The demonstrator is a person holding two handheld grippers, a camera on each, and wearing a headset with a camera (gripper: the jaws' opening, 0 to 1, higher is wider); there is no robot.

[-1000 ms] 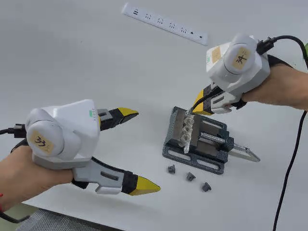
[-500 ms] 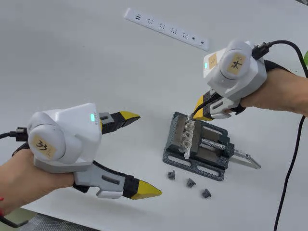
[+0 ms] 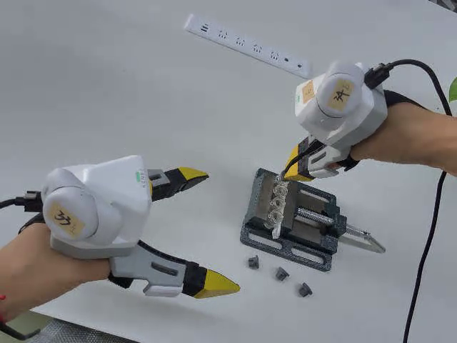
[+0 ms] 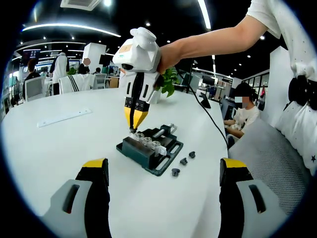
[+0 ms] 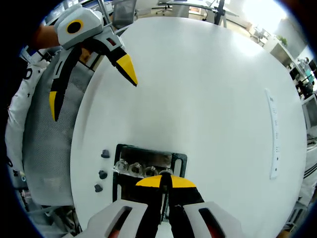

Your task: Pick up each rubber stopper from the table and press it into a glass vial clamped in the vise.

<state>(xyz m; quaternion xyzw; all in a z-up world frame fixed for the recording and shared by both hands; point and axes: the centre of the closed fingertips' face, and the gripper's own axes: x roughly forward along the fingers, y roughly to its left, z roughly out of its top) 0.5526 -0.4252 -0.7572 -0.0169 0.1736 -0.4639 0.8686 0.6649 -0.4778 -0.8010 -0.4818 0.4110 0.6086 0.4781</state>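
A dark vise (image 3: 287, 247) clamps a row of clear glass vials (image 3: 277, 204). My right gripper (image 3: 288, 171) is shut, its yellow tips down at the mouth of the far-end vial; whether a stopper sits under them is hidden. In the right gripper view the shut tips (image 5: 163, 179) cover that end of the vials (image 5: 134, 170). Three grey rubber stoppers (image 3: 253, 262) (image 3: 282, 273) (image 3: 305, 289) lie on the table by the vise's near side. My left gripper (image 3: 206, 229) hovers open to the left, well apart from the vise (image 4: 148, 156), with nothing in it.
A white power strip (image 3: 246, 44) lies at the far side of the white table. The vise's screw handle (image 3: 364, 239) sticks out to the right. A black cable (image 3: 428, 243) trails from the right gripper. People and chairs stand beyond the table.
The right gripper has shifted a little over the far vial, its body moving left, tips staying at the vial's mouth. The left gripper has hardly moved.
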